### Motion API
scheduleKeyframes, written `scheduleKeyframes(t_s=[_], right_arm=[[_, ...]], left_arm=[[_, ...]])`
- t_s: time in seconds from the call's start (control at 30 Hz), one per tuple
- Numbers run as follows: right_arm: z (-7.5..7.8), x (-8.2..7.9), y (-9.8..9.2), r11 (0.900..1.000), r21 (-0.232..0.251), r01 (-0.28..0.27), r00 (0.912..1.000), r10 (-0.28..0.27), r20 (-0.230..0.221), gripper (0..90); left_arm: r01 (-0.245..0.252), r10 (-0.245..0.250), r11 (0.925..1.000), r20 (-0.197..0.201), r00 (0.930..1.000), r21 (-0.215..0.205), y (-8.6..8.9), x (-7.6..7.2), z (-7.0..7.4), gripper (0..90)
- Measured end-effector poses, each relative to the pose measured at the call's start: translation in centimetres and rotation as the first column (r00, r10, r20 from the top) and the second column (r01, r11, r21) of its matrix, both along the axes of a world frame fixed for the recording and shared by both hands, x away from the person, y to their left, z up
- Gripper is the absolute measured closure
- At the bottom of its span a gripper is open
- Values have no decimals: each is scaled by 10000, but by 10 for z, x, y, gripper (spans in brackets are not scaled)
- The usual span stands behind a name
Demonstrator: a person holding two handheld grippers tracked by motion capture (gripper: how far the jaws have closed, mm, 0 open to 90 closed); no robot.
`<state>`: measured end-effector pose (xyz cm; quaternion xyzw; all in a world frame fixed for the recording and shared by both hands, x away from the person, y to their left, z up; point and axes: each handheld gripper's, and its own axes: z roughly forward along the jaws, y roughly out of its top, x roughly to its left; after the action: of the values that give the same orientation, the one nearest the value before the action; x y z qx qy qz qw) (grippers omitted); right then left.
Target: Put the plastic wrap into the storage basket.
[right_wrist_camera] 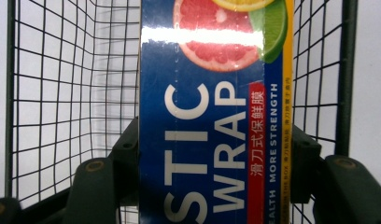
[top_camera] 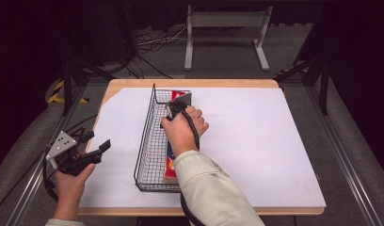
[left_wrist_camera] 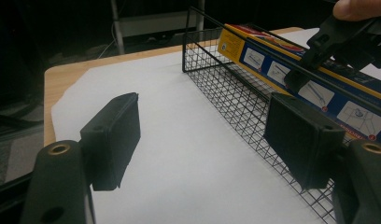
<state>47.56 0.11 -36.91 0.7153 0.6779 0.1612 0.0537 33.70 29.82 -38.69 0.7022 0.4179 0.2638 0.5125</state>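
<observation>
A long blue plastic-wrap box (top_camera: 170,163) with citrus pictures lies lengthwise in a narrow black wire basket (top_camera: 144,136) on the white sheet. My right gripper (top_camera: 177,106) is over the basket's far half, pointing down, shut on the box (right_wrist_camera: 207,116). In the right gripper view its jaws (right_wrist_camera: 212,158) press on both long sides of the box, with basket mesh (right_wrist_camera: 53,93) around it. My left gripper (top_camera: 97,141) is held off the table's left edge, open and holding nothing. In the left gripper view its pads (left_wrist_camera: 114,135) stand wide apart, facing the basket (left_wrist_camera: 235,98) and the box (left_wrist_camera: 272,65).
The white sheet (top_camera: 256,141) covers a wooden table (top_camera: 190,83). A white metal stand (top_camera: 225,28) and cables lie on the floor behind. Dark rails run along both sides of the table.
</observation>
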Motion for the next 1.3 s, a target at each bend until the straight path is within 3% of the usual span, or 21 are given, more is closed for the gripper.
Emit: scheduleKeyframes(t_s=[0.47, 0.87, 1.3], right_arm=[[-11, -1, 8, 9995, -282, -167, 9999, 166, -29, 400], [-14, -2, 13, 9990, -432, -126, 9990, 107, -429, 395], [-16, -2, 14, 9975, -702, -124, 9991, 95, -406, 386]], left_arm=[[-116, 117, 9999, -158, 9998, 48, 3, 0, -1, 274], [-144, 144, 9999, -154, 9998, 24, 3, -1, -1, 275], [-139, 139, 9999, -120, 9998, 28, 4, -1, 0, 275]])
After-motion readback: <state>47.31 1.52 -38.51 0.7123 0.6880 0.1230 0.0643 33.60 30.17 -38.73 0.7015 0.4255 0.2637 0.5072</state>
